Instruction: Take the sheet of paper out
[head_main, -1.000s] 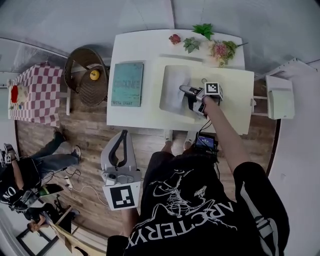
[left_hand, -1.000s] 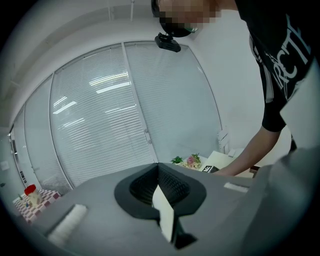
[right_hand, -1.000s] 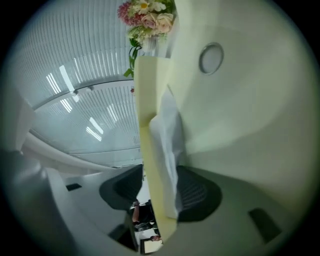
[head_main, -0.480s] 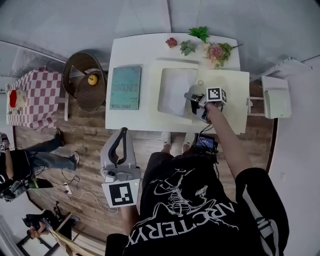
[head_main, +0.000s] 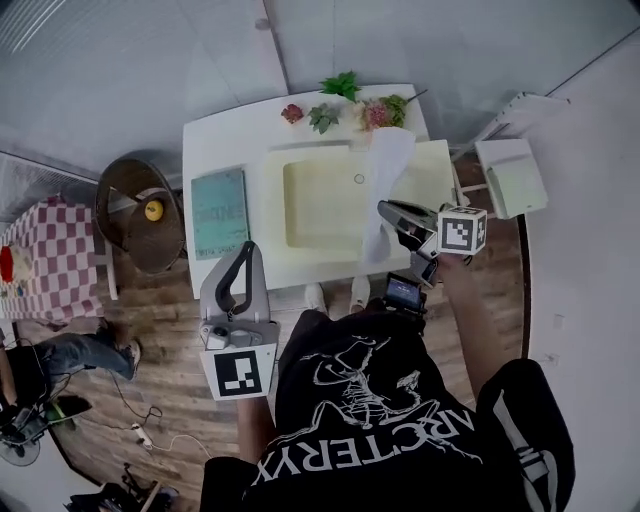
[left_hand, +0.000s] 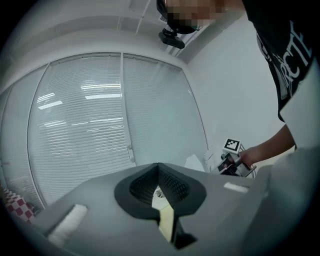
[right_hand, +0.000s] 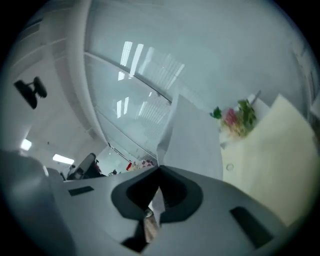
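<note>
Paper (head_main: 388, 165), plain white and gently curved, stands pinched in right tongs (head_main: 385, 208).

My right gripper (head_main: 388, 210) is held out in front of me on my right side, lying roughly level. Its jaws are pinched together on an edge of the sheet of paper (head_main: 386, 165). My right forearm (head_main: 470, 320) reaches forward, bare, and my right hand (head_main: 450, 262) sits just behind the gripper's marker cube. My left gripper (head_main: 246, 252) is close to my body on the left, pointing forward. Its jaws meet tip to tip with nothing between them, and my left forearm (head_main: 252, 435) is drawn back beside my hip.
</note>
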